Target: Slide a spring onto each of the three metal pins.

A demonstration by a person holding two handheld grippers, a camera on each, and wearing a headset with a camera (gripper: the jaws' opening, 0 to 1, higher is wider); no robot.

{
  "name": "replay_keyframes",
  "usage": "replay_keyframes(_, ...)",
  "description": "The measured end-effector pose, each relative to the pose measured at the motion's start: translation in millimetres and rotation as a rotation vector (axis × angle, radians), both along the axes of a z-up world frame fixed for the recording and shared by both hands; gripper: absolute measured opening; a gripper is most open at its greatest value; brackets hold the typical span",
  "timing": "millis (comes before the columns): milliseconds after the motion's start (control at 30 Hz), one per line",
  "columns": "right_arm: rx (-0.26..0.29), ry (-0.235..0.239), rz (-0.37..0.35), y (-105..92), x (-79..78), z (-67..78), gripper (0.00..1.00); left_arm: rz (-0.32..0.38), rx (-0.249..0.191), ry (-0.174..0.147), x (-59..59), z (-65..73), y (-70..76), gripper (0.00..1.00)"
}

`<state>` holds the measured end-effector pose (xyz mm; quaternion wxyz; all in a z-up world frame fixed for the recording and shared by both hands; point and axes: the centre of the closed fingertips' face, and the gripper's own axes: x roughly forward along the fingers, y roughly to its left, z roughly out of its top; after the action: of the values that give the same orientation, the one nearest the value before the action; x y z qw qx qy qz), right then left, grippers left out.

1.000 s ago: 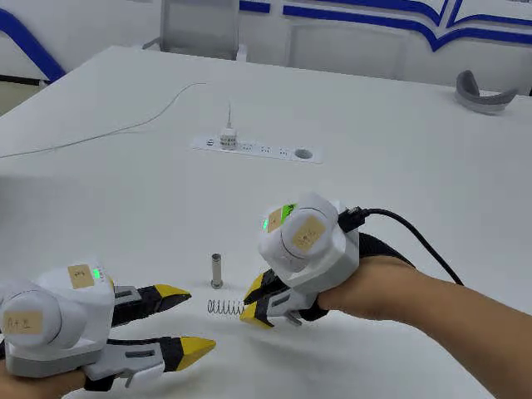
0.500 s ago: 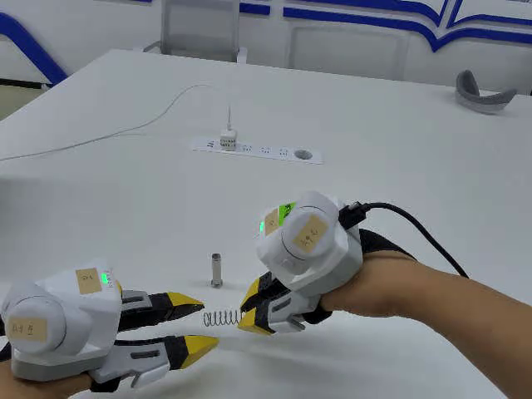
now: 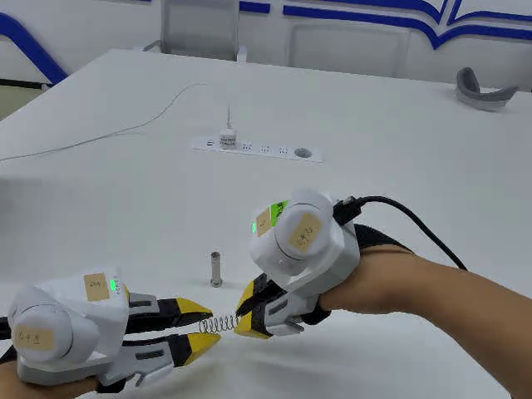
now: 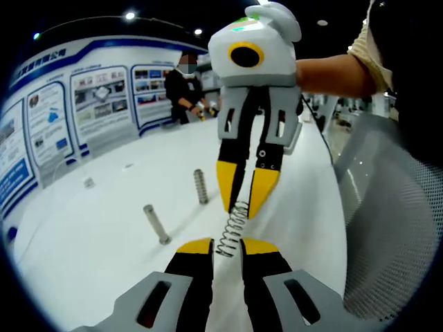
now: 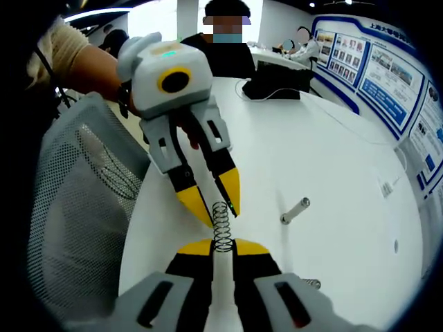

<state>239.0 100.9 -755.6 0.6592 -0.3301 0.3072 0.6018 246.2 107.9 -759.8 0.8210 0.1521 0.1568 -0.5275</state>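
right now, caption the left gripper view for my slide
Right gripper holds a spring out to the open left gripper, near a bare pin.

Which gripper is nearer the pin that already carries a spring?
Right. In the left gripper view the right gripper has its tips close beside the spring-covered pin, while the left gripper sits farther off, on the near side of the bare pin.

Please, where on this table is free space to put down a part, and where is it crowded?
Free: the wide table patch between the power strip and the bare pin, and the stretch from the strip toward the grey curved object. Crowded: the near edge, where left gripper and right gripper meet at the spring.
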Motion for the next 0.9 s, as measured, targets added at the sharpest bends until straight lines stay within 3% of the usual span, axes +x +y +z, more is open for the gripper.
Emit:
replay_keyframes(433, 0.028, -0.030, 0.021, 10.4, -1.6, 16.7, 0.11, -0.004, 0.016, -0.004, -0.4, -2.7, -0.6, 0.12)
replay_keyframes(900, 0.084, -0.049, 0.026, 24.8, -1.7, 30.8, 0.11, -0.004, 0.003, 0.000, -0.9, 0.0, -1.3, 0.12)
